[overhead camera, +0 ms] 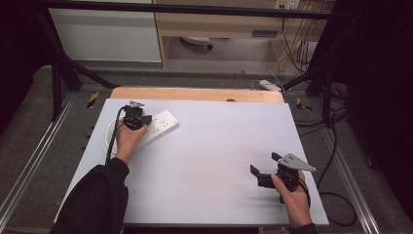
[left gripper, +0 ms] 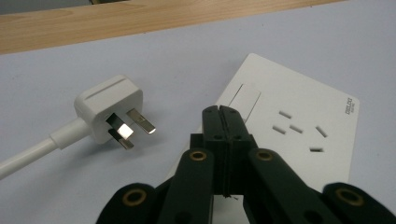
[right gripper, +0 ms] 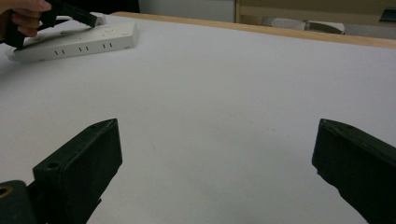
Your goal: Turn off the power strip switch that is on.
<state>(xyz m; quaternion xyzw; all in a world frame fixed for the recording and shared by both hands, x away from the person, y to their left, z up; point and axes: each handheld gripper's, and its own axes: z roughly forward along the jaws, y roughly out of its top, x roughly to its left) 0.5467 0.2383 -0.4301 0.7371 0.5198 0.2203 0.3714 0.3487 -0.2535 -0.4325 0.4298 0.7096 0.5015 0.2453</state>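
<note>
On my white table (overhead camera: pixel 204 161), the left gripper view reveals a loose plug (left gripper: pixel 112 112) beside the power strip (left gripper: pixel 299 126). My left gripper (left gripper: pixel 220 111) is clenched empty over the strip; my right gripper (right gripper: pixel 215 163) gapes wide, empty.

A table (overhead camera: pixel 204 161) covered by a pale grey-white sheet takes up the middle of the high view, with a strip of bare light wood running along its far edge at the upper centre of the frame. A white power strip (overhead camera: pixel 158 127) lies flat on the sheet in the upper left part of the tabletop, turned at an angle to the table's edges. Just beside it, towards the left of the frame, lies a white plug (left gripper: pixel 111 108) on its thick white cable (left gripper: pixel 25 156), its metal pins pointing towards the strip but apart from it. The cable curves in a loop on the sheet at the strip's left.
</note>
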